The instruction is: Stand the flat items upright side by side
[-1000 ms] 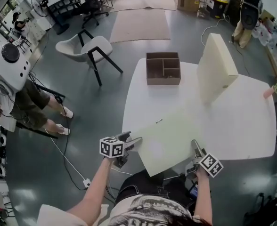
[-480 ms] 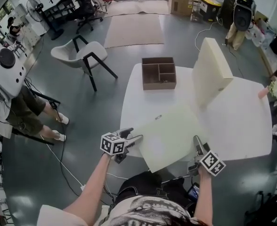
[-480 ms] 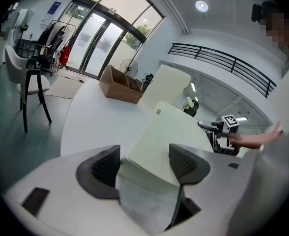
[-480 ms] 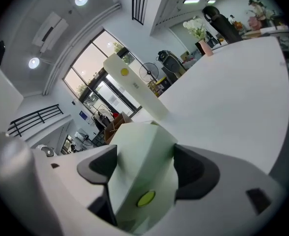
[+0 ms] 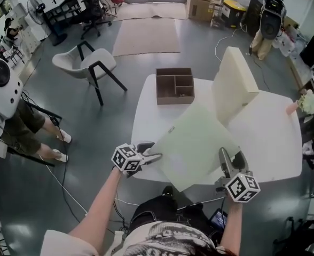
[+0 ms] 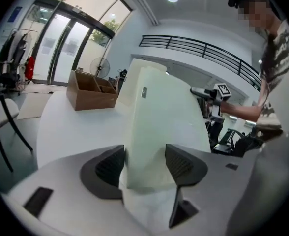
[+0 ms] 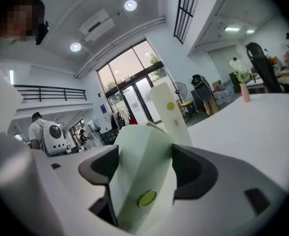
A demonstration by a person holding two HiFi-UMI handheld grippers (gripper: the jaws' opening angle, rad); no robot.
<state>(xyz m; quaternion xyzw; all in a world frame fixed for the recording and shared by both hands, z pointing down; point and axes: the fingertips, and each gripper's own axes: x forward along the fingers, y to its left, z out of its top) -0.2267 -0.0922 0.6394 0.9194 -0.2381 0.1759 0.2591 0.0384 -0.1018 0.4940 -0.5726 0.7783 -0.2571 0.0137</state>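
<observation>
head view steep down, gripper views low, close-up, all w/ table (image 5: pixel 269 143)

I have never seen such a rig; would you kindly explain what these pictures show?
No robot here: a person holds a two-jaw gripper in each hand. One picture looks down from a camera on the person's head; the other two come from cameras riding on the left gripper and right gripper, looking along their jaws. On the white table are a brown divided box and a cream panel already standing upright. Both grippers clamp edges of a pale green panel, tilted up from the table; their jaws have just been closing on it.
</observation>
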